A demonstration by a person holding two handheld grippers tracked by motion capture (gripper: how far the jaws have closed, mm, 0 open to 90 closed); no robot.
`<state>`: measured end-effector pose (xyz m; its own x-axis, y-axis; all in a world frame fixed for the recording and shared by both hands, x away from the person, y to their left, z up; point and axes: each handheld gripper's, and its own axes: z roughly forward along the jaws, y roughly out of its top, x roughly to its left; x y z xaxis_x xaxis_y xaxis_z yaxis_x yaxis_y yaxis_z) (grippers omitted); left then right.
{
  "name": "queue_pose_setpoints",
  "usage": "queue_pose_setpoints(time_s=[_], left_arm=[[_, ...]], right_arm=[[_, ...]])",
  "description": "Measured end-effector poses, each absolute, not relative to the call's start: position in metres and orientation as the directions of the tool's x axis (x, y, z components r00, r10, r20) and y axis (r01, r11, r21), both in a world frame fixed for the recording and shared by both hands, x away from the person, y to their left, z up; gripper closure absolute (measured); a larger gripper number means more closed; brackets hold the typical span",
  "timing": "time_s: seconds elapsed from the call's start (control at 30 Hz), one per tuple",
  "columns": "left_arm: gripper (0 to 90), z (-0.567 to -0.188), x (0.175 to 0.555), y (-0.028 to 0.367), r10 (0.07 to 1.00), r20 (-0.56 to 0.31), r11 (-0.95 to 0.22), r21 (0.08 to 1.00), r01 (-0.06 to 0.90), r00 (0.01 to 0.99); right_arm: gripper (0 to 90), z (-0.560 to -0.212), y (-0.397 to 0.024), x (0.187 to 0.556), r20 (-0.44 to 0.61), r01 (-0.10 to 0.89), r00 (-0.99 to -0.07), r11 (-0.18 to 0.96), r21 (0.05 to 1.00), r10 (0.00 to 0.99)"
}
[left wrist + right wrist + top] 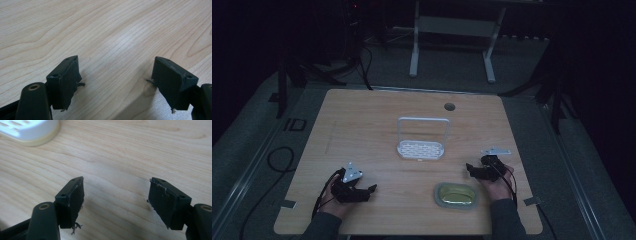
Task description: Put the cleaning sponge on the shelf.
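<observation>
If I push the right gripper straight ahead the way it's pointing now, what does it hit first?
Probably nothing at once: the open right gripper has bare table ahead. The white rack lies farther on, off to the left of its line, so it would likely pass beside it.

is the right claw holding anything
No, the right claw stands open with just bare table between its jaws.

white rack (27, 130) cut off by frame edge
</observation>
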<state>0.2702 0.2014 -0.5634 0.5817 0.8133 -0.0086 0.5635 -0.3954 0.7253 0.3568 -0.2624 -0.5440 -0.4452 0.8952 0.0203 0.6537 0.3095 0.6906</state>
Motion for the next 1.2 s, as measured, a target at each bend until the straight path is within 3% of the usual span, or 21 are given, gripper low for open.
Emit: queue_pose_setpoints(time_s=[0.7, 1.03, 1.2], left_arm=[[22.1, -0.563, 0.27, 0.201, 0.814, -0.009, -0.395, 0.725, 0.564, 0.581], [21.9, -0.563, 0.27, 0.201, 0.814, -0.009, -0.395, 0.725, 0.565, 0.58], [21.9, -0.563, 0.27, 0.201, 0.814, -0.009, -0.394, 0.725, 0.565, 0.58]], right_arm=[[36.9, -0.513, -0.265, 0.336, -0.047, 0.618, -0.551, 0.445, 0.648, 0.833], [50.6, -0.497, -0.266, 0.328, -0.075, 0.59, -0.612, 0.518, 0.62, 0.787], [53.4, -0.491, -0.267, 0.326, -0.084, 0.581, -0.628, 0.538, 0.611, 0.774]])
